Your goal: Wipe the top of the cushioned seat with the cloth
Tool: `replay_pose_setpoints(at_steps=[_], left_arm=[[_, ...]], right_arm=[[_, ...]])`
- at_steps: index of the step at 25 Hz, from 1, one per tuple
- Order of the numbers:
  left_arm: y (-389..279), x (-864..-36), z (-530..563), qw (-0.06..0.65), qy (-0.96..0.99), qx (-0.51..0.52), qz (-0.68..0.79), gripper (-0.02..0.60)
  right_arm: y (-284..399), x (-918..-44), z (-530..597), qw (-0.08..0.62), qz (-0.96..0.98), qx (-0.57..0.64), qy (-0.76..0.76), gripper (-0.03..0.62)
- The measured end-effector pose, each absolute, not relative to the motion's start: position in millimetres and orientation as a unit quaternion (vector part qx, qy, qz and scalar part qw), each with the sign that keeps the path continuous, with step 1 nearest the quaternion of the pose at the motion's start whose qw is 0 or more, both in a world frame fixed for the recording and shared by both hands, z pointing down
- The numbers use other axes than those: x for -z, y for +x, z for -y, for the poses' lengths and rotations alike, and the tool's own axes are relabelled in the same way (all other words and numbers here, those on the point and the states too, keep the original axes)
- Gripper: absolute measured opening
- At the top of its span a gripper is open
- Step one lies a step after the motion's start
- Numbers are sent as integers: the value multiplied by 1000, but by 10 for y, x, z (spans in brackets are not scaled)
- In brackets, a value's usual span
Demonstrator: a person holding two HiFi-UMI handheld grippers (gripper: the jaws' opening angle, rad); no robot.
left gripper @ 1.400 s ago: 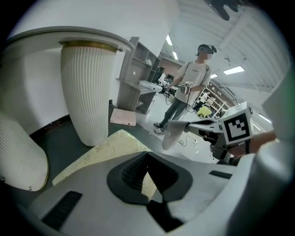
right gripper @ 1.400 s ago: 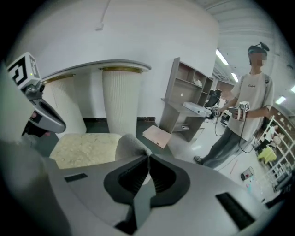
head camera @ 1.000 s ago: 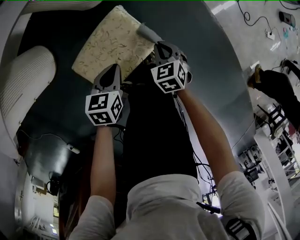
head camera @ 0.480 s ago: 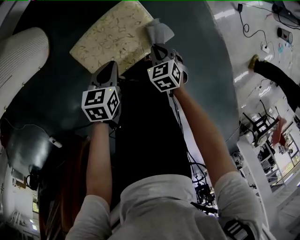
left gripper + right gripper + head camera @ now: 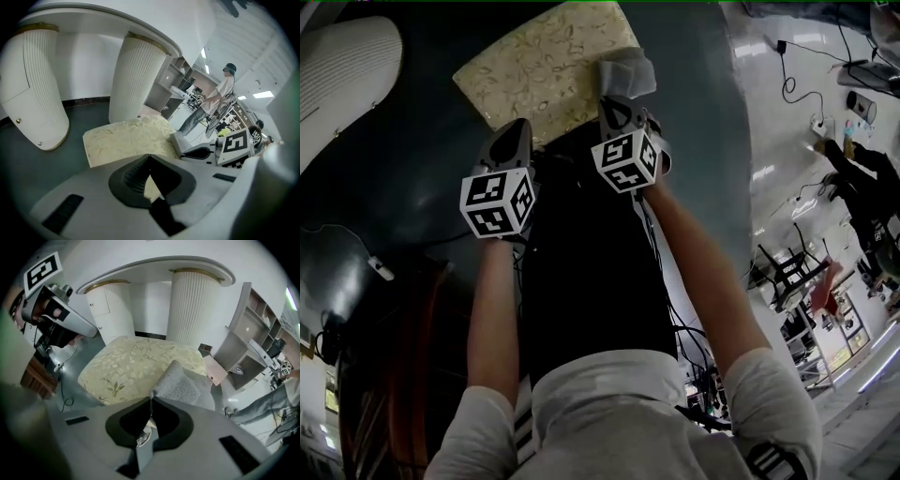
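Shown is the cushioned seat (image 5: pixel 534 66), cream with a leaf pattern, set low on the dark floor (image 5: pixel 403 187) ahead of the person. Its top is bare except at the near right corner, where the grey cloth (image 5: pixel 179 380) rests in a bunched fold and partly overhangs the edge. The right gripper (image 5: pixel 151 400) is clenched on the near end of the cloth, the fabric pinched between its tips, and sits just short of the seat's near edge. The left gripper (image 5: pixel 150 157) is likewise closed but grasps nothing; it hangs at the seat's near edge, beside the right one and apart from the cloth. The step in hand, as judged, is bringing the cloth onto the top to begin the wipe, with nearly all of the surface yet to be covered. To do it well, a broad flat of cloth, not the pinched end alone, should bear on the fabric. It should then be drawn in overlapping passes from right to left and from near to far. Pressure should be light, since the padding will likely give and a bunched cloth may roll or slip off the corner. Beyond the seat stand two white ribbed pedestals (image 5: pixel 193 305) under a curved white tabletop (image 5: pixel 154 266). A shelf unit (image 5: pixel 251 341) stands to the right, and another person (image 5: pixel 219 96) stands well apart.
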State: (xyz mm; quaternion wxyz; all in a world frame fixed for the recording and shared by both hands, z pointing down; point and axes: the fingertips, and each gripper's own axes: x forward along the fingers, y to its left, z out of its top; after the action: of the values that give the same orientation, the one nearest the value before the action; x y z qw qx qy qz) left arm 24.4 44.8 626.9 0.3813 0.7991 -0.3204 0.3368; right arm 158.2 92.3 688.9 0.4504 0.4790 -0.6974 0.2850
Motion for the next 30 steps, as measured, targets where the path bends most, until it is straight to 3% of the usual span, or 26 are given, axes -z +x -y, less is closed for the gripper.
replay_pose_setpoints(at_steps=[30], left_arm=[[-974, -6349, -588, 404, 766, -305, 396, 15]], right_arm=[[124, -6852, -1312, 470, 746, -277, 382, 18]])
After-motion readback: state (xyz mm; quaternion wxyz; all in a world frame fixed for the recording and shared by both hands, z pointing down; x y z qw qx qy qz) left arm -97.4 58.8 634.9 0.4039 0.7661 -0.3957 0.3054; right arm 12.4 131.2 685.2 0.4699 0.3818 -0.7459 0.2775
